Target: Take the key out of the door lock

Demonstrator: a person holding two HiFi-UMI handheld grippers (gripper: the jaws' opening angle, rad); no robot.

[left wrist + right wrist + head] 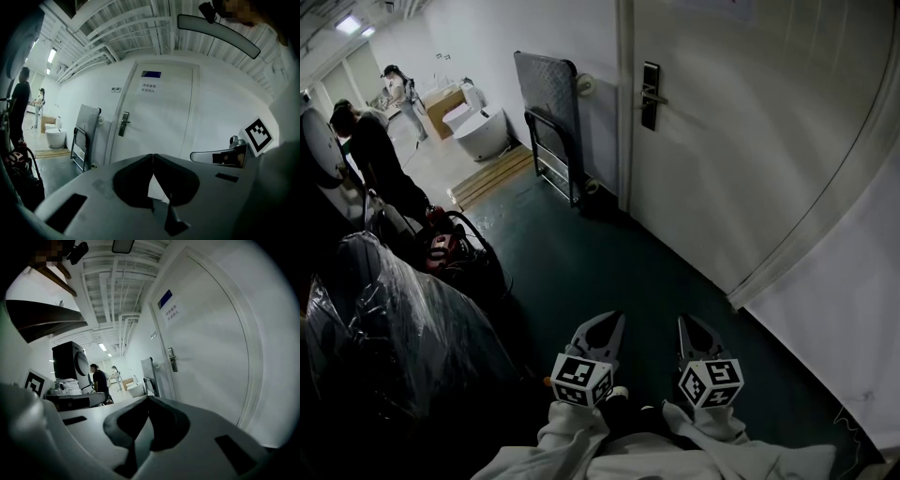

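Head view: shows the left gripper (609, 323) and right gripper (689, 326) side by side low in frame, each with jaws pressed together on nothing. Puts the door lock (650, 94) well ahead of both, slightly nearer the right gripper's line, on the pale door (750, 141). Cannot make out a key there; too small to tell. Finds a cardboard box (441, 111) far ahead and left of the left gripper, just beside a white toilet (483, 131); contents not visible. Shows a folded trolley (547, 103) leaning on the wall between box and lock. Loses the plastic-wrapped bulk (384, 328) left of the left gripper in shadow, cut by the frame edge.

Left gripper view: confirms the left gripper (153, 155) fully closed, tips meeting, nothing held. Places the door lock (123, 123) ahead and a little left, well apart from the tips. Shows handle and plate only; key not discernible. Crops the box at the far left edge, behind the toilet.

Right gripper view: shows the right gripper (146, 397) closed too, tips touching, empty. Places the door lock (173, 359) ahead, above and slightly right of the tips, well apart. Again cannot tell a key from the lock plate.
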